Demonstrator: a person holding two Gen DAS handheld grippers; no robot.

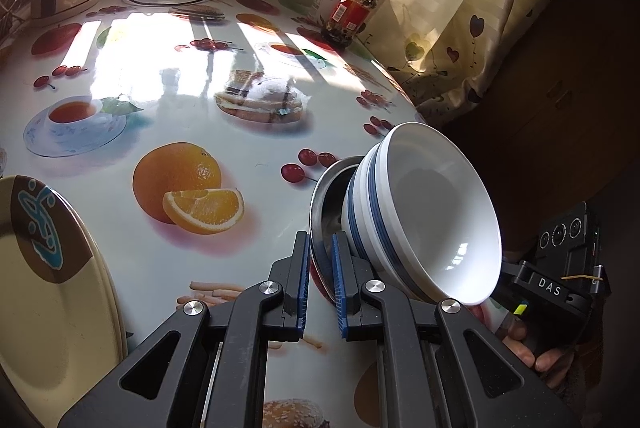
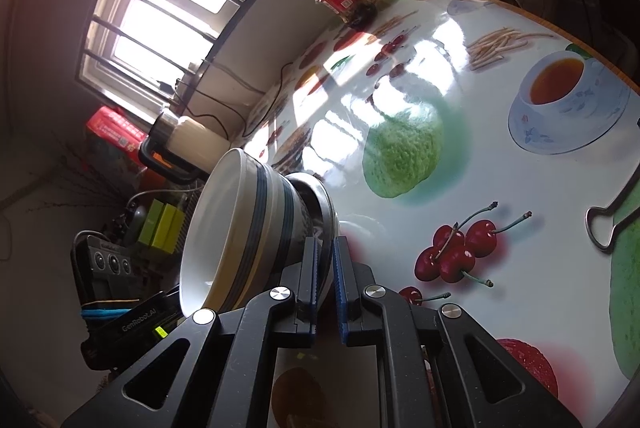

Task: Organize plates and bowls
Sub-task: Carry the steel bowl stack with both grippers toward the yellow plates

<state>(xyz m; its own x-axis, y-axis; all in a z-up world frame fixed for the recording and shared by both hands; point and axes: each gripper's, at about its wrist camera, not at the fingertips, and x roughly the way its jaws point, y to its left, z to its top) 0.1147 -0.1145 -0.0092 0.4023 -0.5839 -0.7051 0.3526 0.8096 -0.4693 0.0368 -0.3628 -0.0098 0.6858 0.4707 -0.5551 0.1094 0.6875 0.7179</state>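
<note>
You have both tools clenched on one load: your left gripper (image 1: 320, 268) and right gripper (image 2: 328, 274) each pinch the rim of a metal plate (image 1: 322, 188) carrying stacked white bowls (image 1: 424, 212) with blue bands, tilted above the fruit-print table (image 1: 168, 116). This looks like the carrying step (nothing set down yet). Next calls for levelling the stack and lowering it together, perhaps near the cream plate (image 1: 52, 292) at left. Beyond stand a red-labelled jar (image 1: 352, 12) and the window (image 2: 168, 0).
</note>
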